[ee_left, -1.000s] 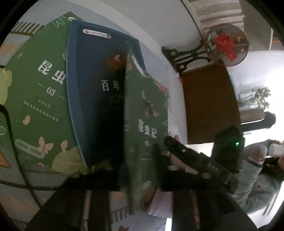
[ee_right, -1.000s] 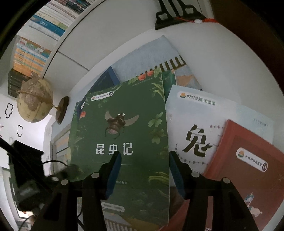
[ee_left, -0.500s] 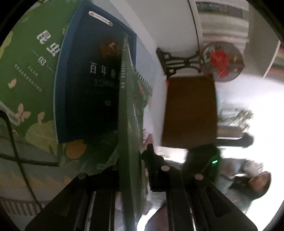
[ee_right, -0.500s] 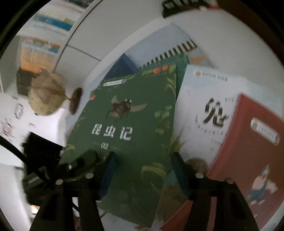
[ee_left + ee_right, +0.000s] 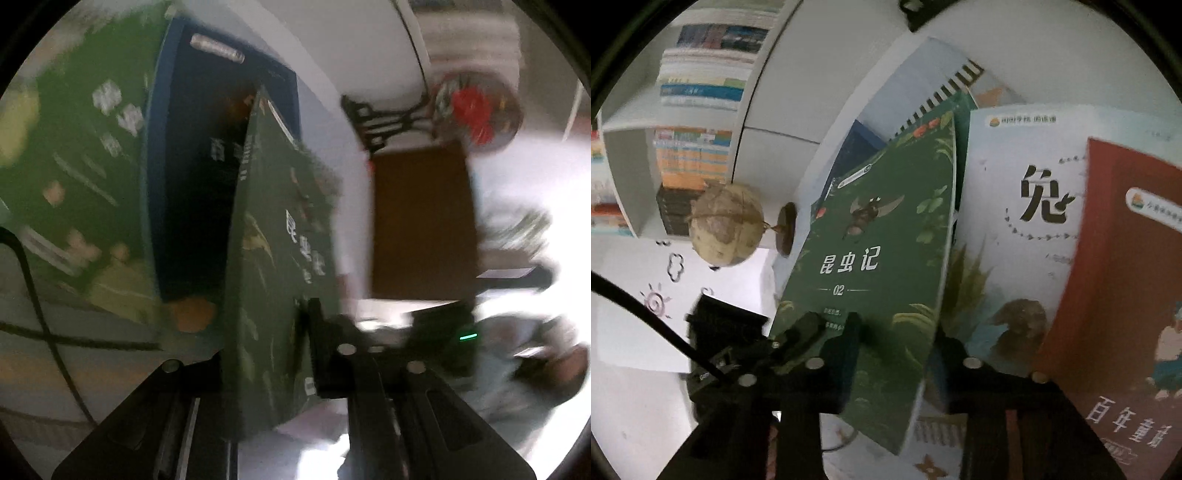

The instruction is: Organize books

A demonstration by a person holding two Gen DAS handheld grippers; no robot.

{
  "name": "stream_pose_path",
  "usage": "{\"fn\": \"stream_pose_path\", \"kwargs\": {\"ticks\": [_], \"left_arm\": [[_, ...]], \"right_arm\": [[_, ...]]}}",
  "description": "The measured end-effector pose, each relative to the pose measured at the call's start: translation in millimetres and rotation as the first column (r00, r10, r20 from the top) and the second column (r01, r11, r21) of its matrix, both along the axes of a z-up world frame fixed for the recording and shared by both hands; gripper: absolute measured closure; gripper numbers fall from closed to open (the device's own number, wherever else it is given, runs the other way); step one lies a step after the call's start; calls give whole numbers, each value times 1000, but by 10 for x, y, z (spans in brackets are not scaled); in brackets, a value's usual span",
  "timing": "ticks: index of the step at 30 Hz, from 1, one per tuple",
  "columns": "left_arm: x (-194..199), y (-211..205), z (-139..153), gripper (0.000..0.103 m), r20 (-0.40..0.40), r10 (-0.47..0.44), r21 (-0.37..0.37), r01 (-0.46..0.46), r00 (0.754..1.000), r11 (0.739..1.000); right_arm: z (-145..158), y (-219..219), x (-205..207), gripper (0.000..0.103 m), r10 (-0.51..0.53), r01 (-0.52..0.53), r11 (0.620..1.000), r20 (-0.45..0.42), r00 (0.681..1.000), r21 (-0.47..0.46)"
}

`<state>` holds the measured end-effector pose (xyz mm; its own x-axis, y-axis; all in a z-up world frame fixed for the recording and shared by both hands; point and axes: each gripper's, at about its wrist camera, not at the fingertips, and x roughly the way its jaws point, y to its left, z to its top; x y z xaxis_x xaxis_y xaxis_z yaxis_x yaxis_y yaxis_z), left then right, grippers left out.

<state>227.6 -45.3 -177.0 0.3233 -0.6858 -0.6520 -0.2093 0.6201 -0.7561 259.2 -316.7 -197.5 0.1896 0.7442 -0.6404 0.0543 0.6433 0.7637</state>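
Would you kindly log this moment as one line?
left tool: shut on green book | right tool: closing around green book | books beneath: untouched

Right gripper [image 5: 894, 354] fingers closing around the raised green book [image 5: 882, 266]; earlier spread wider.

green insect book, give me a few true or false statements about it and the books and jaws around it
1. The left gripper is shut on the green insect book. True.
2. The green insect book lies flat on the table. False: it is lifted and tilted above the other books.
3. The cover shows the number 02. True.
4. The red book lies to the left of the green insect book in the right wrist view. False: it is at the far right, beyond the white rabbit book.
5. The right gripper has the book's lower part between its jaws. True; the jaws are closing.
6. A globe rests on the book. False: it stands apart, by the shelves.
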Motion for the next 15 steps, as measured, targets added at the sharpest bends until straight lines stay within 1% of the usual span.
{"fn": "stream_pose_path", "kwargs": {"ticks": [1,2,4,5,7,10,12,14,15], "left_arm": [[-17,-37,28,90,9,-25,54,25,1000,998],[-38,-56,38,90,11,-37,77,36,999,996],[-72,-101,64,90,17,-56,124,53,998,991],[-88,-130,84,89,26,-72,162,67,997,985],[-129,-181,128,88,47,-99,217,86,994,972],[-181,-202,189,87,77,-111,245,89,991,965],[-227,-225,289,87,117,-118,302,78,986,950],[-267,-227,377,87,151,-128,348,68,980,935],[-297,-222,432,87,169,-135,364,66,976,929]], "right_arm": [[19,6,-23,72,6,-6,1000,16,1000,-14],[36,14,-41,72,19,-18,999,35,999,-34],[96,92,-84,72,64,-54,992,80,995,-117],[145,146,-127,72,91,-73,985,108,990,-158],[232,199,-194,72,123,-90,976,161,979,-197],[375,308,-293,72,193,-112,945,248,950,-306],[445,387,-364,72,252,-131,918,294,922,-375],[518,463,-435,72,314,-157,893,333,889,-422],[563,483,-469,72,330,-161,888,355,875,-431]]}}
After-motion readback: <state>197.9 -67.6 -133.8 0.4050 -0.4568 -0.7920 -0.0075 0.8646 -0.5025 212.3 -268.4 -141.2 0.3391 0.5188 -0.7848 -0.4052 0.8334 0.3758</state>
